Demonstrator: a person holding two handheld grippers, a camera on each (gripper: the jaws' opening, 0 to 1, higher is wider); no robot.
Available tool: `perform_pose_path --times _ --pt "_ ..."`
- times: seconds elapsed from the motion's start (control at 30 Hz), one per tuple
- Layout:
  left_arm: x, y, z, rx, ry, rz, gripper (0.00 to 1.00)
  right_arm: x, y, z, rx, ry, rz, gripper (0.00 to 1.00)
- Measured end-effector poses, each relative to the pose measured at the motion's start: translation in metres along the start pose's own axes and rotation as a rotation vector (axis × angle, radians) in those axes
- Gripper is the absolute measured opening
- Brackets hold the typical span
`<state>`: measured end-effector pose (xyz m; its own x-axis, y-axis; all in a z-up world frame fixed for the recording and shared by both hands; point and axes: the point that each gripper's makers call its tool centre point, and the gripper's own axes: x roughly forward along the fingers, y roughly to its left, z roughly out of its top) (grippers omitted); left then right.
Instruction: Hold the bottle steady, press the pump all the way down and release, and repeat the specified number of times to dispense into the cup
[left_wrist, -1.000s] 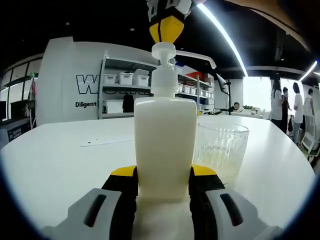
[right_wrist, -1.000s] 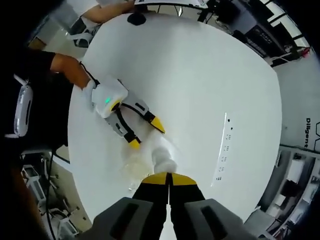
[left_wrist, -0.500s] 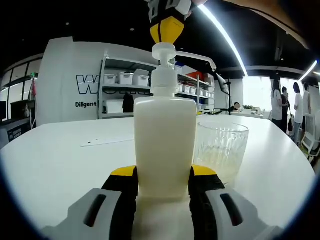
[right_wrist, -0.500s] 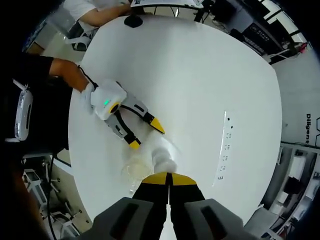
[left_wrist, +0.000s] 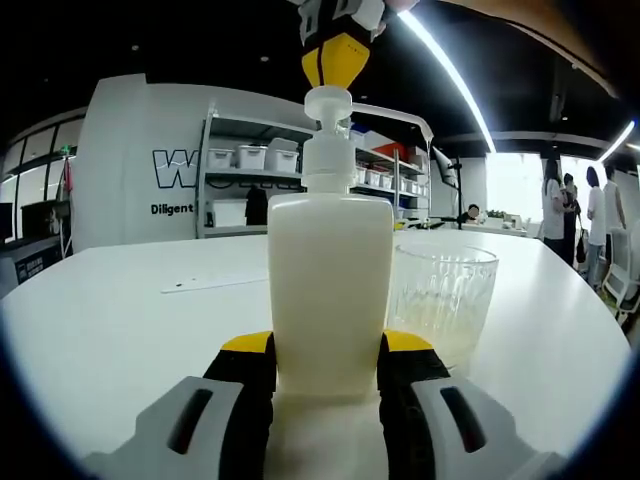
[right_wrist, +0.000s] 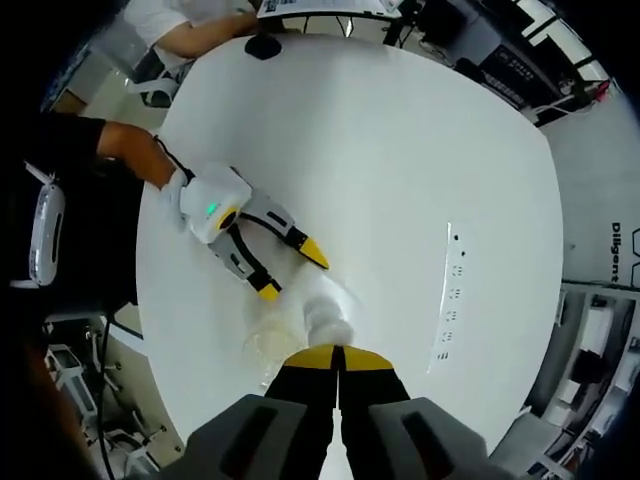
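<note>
A cream-white pump bottle stands upright on the white table. My left gripper is shut on the bottle's base, one yellow-tipped jaw on each side. The white pump head sits raised, and its spout reaches right over a ribbed clear glass cup with a little pale liquid at the bottom. The right gripper comes down from above, shut, its yellow tips resting on the pump head. In the right gripper view, my right gripper is just above the pump top, with the cup and the left gripper below.
A long white strip lies on the table beyond the bottle. A black object sits near the far edge. Shelves with bins stand behind, and people stand at the right. A person's arm holds the left gripper.
The right gripper view has drawn back a little from the table. The bottle, cup and left gripper have not moved.
</note>
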<state>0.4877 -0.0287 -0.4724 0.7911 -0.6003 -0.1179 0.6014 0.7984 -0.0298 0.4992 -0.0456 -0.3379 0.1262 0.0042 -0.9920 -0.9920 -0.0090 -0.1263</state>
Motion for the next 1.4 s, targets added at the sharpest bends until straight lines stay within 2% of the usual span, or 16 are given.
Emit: perform_pose_path --times 0.53,0.87,1.4 --pt "0.003 0.002 0.000 0.001 0.001 0.002 0.39 0.001 0.000 -0.001 0.012 -0.020 -0.002 0.00" --pt "0.005 0.003 0.000 0.001 0.001 0.002 0.38 0.001 -0.001 0.000 0.009 0.001 -0.007 0.00" --pt "0.011 0.008 0.002 0.000 0.002 0.001 0.38 0.001 0.001 0.000 0.034 -0.022 -0.003 0.00"
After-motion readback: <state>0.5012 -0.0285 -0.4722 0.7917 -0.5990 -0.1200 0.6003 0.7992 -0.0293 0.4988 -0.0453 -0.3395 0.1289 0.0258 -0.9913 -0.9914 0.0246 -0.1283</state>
